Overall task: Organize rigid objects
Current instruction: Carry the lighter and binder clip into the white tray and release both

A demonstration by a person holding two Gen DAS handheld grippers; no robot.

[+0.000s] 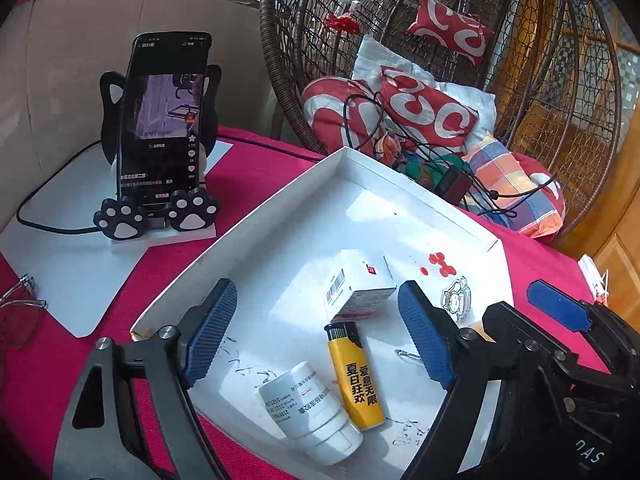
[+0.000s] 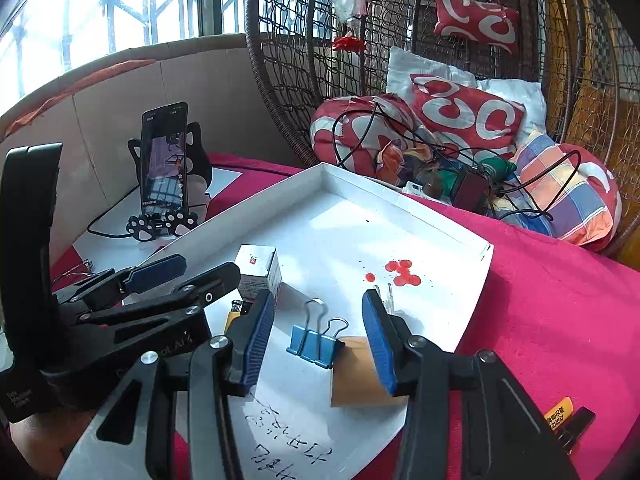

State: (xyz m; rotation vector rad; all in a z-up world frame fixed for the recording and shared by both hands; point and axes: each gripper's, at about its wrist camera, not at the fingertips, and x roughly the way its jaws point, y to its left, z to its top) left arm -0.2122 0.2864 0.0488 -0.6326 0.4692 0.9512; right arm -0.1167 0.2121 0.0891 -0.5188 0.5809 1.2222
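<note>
A white shallow tray [image 1: 360, 160] lies on a pink cloth. In it are a white pill bottle [image 1: 308, 412] on its side, a yellow lighter [image 1: 356, 376] touching it, and a small white box [image 1: 360, 284] beyond them. My left gripper [image 1: 318, 332] hangs open above these three, with none of them touching its pads. A blue binder clip [image 2: 316, 346] rests on the tray [image 2: 328, 172] beside a brown card [image 2: 360, 376]. My right gripper [image 2: 320, 340] is open around the clip, its pads clear of it on both sides. The left gripper [image 2: 192, 274] shows at the left of the right wrist view.
A phone on a black cat stand [image 1: 164, 120] with its cable stands at the left. Glasses [image 1: 20, 312] lie at the left edge. A wicker hanging chair [image 2: 400, 20] with cushions and cables is behind the tray. Red spots [image 2: 402, 272] mark the tray; another yellow lighter [image 2: 558, 414] lies on the cloth.
</note>
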